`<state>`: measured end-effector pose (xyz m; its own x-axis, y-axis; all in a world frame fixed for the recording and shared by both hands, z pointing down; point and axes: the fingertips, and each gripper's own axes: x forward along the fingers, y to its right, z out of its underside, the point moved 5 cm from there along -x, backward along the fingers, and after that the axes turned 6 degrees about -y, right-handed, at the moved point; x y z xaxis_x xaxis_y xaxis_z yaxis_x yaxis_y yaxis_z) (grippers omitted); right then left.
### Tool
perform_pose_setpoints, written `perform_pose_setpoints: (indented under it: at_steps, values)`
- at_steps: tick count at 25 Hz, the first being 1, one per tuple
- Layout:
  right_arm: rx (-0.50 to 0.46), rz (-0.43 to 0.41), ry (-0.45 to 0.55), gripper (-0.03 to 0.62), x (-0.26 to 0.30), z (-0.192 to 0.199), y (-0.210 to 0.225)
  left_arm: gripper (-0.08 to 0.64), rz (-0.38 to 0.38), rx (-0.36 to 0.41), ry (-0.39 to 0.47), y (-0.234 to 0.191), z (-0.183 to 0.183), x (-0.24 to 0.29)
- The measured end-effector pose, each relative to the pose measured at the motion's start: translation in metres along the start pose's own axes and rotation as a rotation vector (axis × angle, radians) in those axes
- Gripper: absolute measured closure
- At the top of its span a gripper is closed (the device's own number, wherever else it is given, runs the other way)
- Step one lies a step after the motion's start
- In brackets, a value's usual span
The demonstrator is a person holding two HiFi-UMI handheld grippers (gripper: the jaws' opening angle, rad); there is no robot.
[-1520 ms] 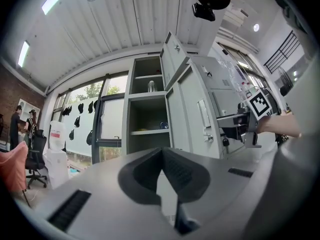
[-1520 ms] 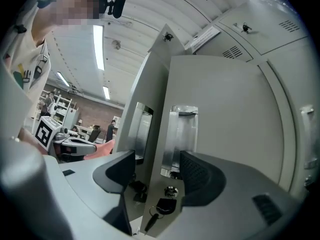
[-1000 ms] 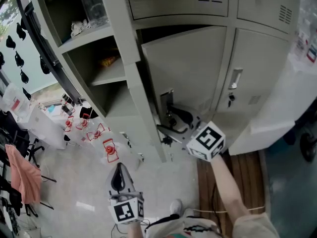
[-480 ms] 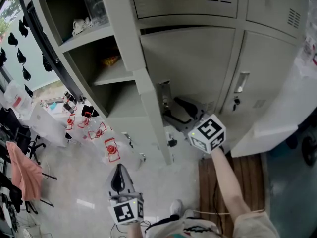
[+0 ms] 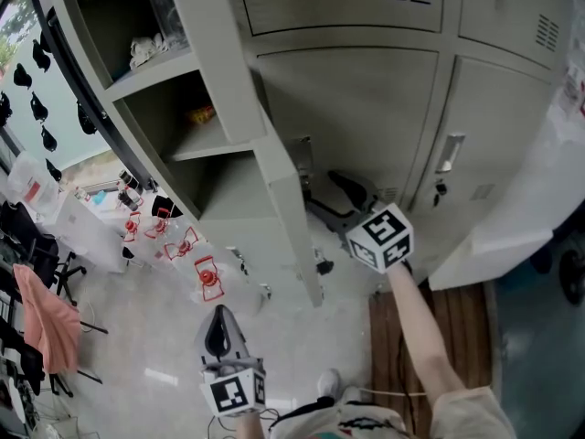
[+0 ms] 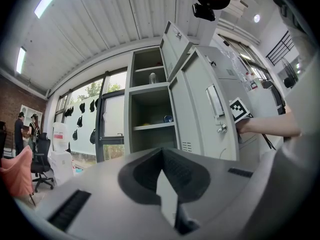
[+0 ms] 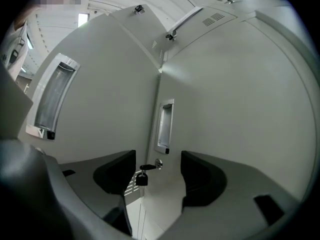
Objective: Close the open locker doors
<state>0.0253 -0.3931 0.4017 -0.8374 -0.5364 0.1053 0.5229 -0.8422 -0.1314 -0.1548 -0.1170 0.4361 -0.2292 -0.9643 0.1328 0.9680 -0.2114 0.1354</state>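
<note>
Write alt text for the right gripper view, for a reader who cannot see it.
The right gripper, jaws apart and empty, faces a grey locker door at close range. Framed between the jaws, a key with a black fob sticks out of the door, just below a recessed handle.

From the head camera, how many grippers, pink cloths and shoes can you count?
grippers: 2, the left gripper and the right gripper
pink cloth: 1
shoe: 1
total: 4
</note>
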Motion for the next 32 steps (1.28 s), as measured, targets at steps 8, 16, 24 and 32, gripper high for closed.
perform_pose_setpoints:
  at_steps: [8, 16, 24, 32]
  values:
    - [0.002, 0.039, -0.012, 0.324, 0.005, 0.003, 0.013, 0.555, 0.007, -0.006, 0.000, -0.002, 0.002, 0.004]
    - [-0.017, 0.042, -0.032, 0.324, 0.006, 0.002, 0.010, 0.555, 0.019, -0.009, 0.005, 0.002, 0.001, 0.002]
    - [-0.030, 0.036, 0.021, 0.324, -0.019, -0.019, -0.004, 0.555, 0.009, -0.014, 0.025, -0.001, -0.002, -0.008]
    - [0.015, -0.027, 0.147, 0.324, -0.106, -0.038, -0.075, 0.555, 0.045, -0.006, 0.083, 0.018, -0.016, -0.031]
